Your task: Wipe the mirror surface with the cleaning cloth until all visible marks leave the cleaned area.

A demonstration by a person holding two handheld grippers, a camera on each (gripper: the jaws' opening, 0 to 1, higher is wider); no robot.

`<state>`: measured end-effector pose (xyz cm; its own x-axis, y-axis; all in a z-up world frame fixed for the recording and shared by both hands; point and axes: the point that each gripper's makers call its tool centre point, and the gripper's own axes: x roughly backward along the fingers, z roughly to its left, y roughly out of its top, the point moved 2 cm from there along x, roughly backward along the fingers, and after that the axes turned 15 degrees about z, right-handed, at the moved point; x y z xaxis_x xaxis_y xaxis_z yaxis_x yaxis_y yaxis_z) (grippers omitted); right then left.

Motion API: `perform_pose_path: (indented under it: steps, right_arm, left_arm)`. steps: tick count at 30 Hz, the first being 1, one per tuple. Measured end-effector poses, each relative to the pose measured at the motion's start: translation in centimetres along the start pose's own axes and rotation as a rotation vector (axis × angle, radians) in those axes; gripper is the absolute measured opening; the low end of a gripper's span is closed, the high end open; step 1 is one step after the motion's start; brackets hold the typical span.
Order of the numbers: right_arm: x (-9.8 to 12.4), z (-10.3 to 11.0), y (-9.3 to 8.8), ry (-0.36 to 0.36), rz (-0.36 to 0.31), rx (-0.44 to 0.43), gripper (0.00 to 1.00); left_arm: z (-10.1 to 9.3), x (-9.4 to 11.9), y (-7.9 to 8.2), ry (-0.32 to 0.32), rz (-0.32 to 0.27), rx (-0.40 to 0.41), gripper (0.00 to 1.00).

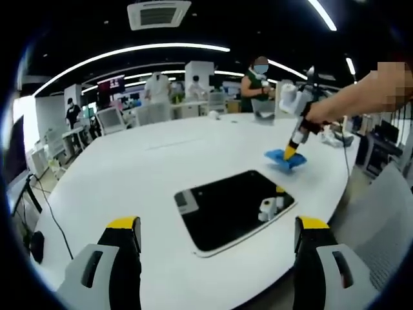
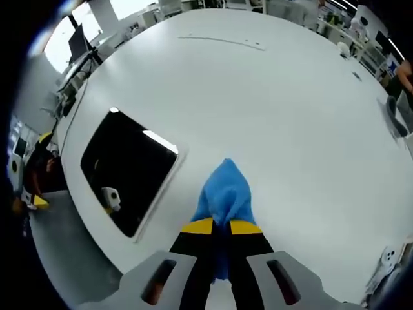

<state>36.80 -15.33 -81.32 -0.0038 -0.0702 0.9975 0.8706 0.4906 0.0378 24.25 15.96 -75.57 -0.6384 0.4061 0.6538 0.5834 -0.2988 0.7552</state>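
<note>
Between the yellow-tipped jaws of the right gripper (image 2: 221, 227), the blue cleaning cloth (image 2: 224, 194) is being pinched, with the jaws closed tight on it and its loose end lying on the white table (image 2: 290, 110) toward 12 o'clock in the right gripper view. From that gripper, the mirror (image 2: 126, 169) is lying toward 10 o'clock, close by but apart from the cloth, and its long axis is running from about 11 o'clock down to 5 o'clock. In the left gripper view, the right gripper (image 1: 292, 152) is standing on the cleaning cloth (image 1: 284, 159) at 1 o'clock, while the mirror (image 1: 233, 208) is resting flat near the table (image 1: 129, 174) edge, directly ahead of the left gripper (image 1: 217, 234), whose jaws are standing wide apart and holding nothing. The left gripper is nearer to the mirror, but the right one is carrying the cloth, so I judge that the coming move is a short drag of the cloth sideways toward 10 o'clock onto the glass. The wiping does not seem to be started yet. Small bright shapes are showing on the dark glass; whether they are marks or reflections, I cannot tell.
</note>
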Motion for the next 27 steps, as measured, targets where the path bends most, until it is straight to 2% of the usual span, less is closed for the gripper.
perform_pose_path:
  steps: [2,5,7,9,12,15,18,23,27]
  right_arm:
    - [-0.4,0.0,0.3,0.005,-0.006,-0.007,0.02]
    - [-1.1,0.5,0.1,0.008,0.016,-0.001,0.02]
    - [-1.3,0.8,0.0,0.018,0.028,-0.014,0.02]
    - [-1.3,1.3,0.2,0.028,0.032,-0.031,0.02]
    - [-1.6,1.7,1.0,0.021,0.043,-0.031,0.02]
    - [-1.8,2.3,1.7,0.033,0.038,-0.048,0.02]
    - [-1.9,3.3,2.2,0.047,0.036,-0.052,0.02]
    - [-2.4,3.7,2.6,0.046,0.045,-0.056,0.02]
    - [-2.4,4.3,2.6,0.04,0.063,-0.042,0.02]
  left_arm:
    - [0.6,0.0,-0.9,-0.015,0.016,0.093,0.99]
    - [0.8,0.0,-1.1,-0.03,0.018,0.118,0.99]
    - [0.1,-0.2,-1.1,-0.046,0.027,0.066,0.99]
    - [-0.7,-0.5,-1.9,-0.072,0.085,0.017,0.99]
    - [-0.8,-0.5,-1.9,-0.073,0.082,0.021,0.99]
    - [-0.8,-0.4,-1.2,-0.08,0.04,0.005,0.99]
    - [-0.6,-0.4,-1.4,-0.062,0.054,0.007,0.99]
    - [-0.9,-0.5,-1.4,-0.082,0.059,-0.003,0.99]
    - [-0.6,-0.4,-1.3,-0.072,0.049,0.008,0.99]
